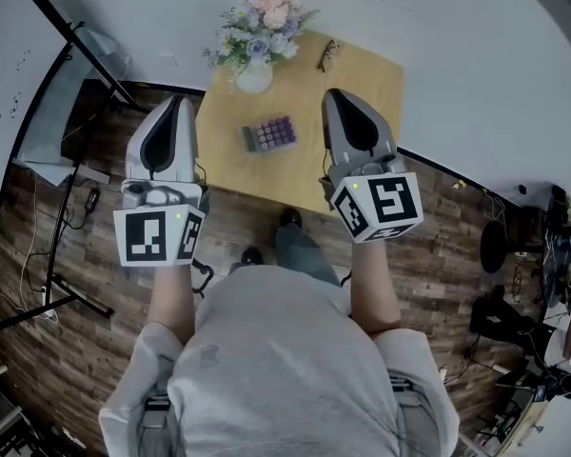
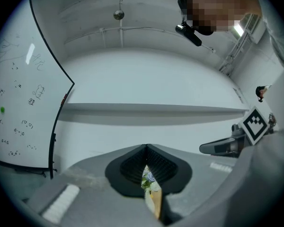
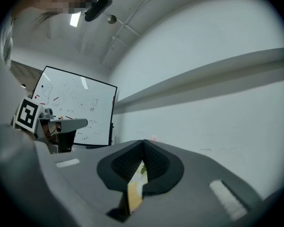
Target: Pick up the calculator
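Observation:
A small calculator (image 1: 269,133) with purple keys lies flat near the middle of a light wooden table (image 1: 362,74). My left gripper (image 1: 177,103) hovers at the table's left edge, jaws shut with nothing in them. My right gripper (image 1: 334,96) hangs over the table to the right of the calculator, also shut and empty. Both point away from me toward the wall. In the left gripper view the tips of the left gripper (image 2: 146,148) meet, and in the right gripper view the tips of the right gripper (image 3: 143,142) meet too.
A white vase of flowers (image 1: 259,29) stands at the table's far left corner. Eyeglasses (image 1: 327,54) lie at the far edge. A whiteboard on a stand (image 1: 19,84) is at the left. Cables and gear (image 1: 542,284) crowd the floor at the right.

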A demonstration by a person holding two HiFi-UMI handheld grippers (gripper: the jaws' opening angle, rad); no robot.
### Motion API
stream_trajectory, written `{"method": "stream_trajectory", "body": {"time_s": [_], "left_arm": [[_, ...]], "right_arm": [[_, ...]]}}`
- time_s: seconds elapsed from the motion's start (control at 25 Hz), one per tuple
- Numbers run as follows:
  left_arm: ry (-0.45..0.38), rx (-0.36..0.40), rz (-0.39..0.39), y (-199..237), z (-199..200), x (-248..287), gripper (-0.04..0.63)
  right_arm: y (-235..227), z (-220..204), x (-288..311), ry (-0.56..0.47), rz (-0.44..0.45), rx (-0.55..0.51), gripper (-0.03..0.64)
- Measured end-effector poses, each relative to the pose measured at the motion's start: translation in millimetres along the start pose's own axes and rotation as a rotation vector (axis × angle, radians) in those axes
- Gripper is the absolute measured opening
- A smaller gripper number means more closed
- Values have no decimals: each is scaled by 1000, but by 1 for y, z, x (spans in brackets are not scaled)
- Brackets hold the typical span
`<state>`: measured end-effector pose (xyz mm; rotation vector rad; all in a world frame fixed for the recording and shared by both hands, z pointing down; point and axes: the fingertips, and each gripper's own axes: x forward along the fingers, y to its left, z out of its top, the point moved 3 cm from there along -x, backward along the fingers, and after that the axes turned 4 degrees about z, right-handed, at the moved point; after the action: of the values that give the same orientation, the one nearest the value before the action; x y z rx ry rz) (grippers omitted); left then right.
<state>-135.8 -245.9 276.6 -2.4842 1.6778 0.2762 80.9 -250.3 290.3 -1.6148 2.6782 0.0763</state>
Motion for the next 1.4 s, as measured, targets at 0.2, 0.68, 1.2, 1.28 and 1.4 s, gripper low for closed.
{"method": "stream_trajectory", "body": {"time_s": [0.2,0.68,1.2,1.28,1.4], "left_arm": [[30,-28,50,4,-15,19,5],[222,-71,150,10,-89,51,5],[588,-198,175,0,-222,47,5],[637,-235,185,-2,-241,43,5],[707,-293,199,-6,-267,36,5]], "right_arm": [[-19,-15,26,72,53,27,0],[-53,-91,80,317,179,135,0],[-67,-205,102,595,236,281,9],[-67,-221,102,631,242,303,15],[-66,-245,100,693,258,340,28]]}}
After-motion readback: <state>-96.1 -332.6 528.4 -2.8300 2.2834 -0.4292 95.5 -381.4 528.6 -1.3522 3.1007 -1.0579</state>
